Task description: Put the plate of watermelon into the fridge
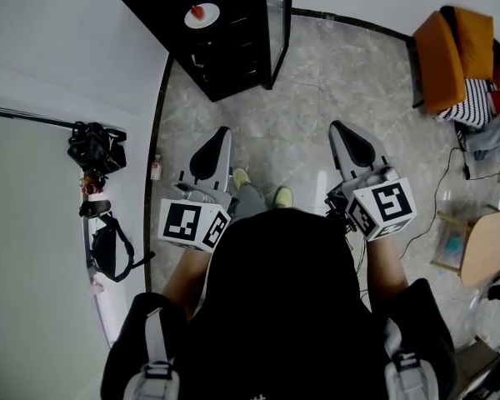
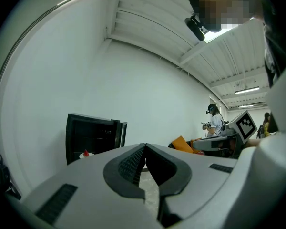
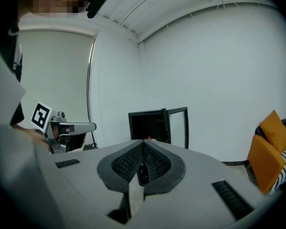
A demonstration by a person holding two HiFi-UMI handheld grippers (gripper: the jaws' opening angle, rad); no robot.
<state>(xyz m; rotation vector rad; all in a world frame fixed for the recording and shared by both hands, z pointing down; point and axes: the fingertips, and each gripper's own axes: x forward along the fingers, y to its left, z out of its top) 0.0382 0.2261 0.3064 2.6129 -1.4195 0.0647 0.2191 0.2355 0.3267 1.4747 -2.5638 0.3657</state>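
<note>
A white plate with a piece of red watermelon [image 1: 202, 14] sits on top of a small black fridge [image 1: 225, 48], whose glass door [image 1: 277, 23] stands open. I stand a few steps back on the tiled floor. My left gripper [image 1: 223, 132] and right gripper [image 1: 337, 127] point towards the fridge, both shut and holding nothing. In the left gripper view the fridge [image 2: 93, 135] and the plate [image 2: 84, 154] show beyond the closed left gripper [image 2: 145, 145]. In the right gripper view the fridge [image 3: 150, 125] stands straight ahead behind the closed right gripper [image 3: 144, 142].
Orange chairs [image 1: 450, 57] with a striped cushion stand at the right. Black bags [image 1: 96, 148] hang on the wall at the left, with a small bottle [image 1: 156, 170] by the skirting. A wooden table [image 1: 492, 244] and a cable lie at the right. Another person [image 2: 214, 123] stands far off.
</note>
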